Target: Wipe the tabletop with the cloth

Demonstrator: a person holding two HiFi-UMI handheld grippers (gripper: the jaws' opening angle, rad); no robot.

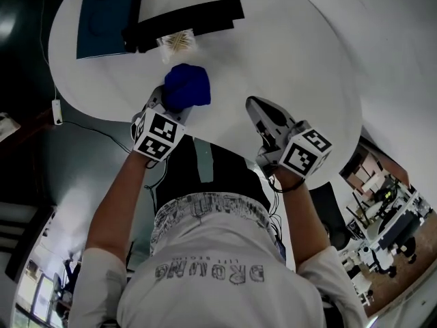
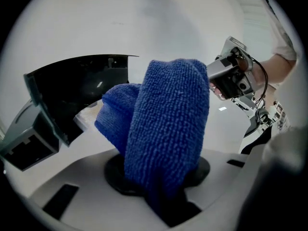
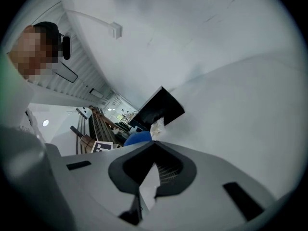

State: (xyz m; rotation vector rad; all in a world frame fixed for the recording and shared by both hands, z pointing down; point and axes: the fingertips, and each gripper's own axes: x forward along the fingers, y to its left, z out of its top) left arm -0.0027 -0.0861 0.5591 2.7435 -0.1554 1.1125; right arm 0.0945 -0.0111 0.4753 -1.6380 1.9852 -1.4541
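Left claw (image 1: pixel 167 104) clamps the cloth (image 1: pixel 188 85) by the tabletop's (image 1: pixel 293 53) near edge. Right claw (image 3: pixel 153 149) is closed, empty. A wide wipe could shove the packet (image 1: pixel 177 42) off the far edge.

Left gripper (image 1: pixel 164 105) jaws buried in cloth (image 2: pixel 168 124), packet (image 1: pixel 177 42) contents perhaps too small to tell

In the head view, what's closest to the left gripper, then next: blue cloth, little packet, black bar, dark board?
1. The blue cloth: clamped in the left gripper.
2. The little packet: just beyond the cloth.
3. The black bar and the dark board: farther back, board to the left; too close to call.
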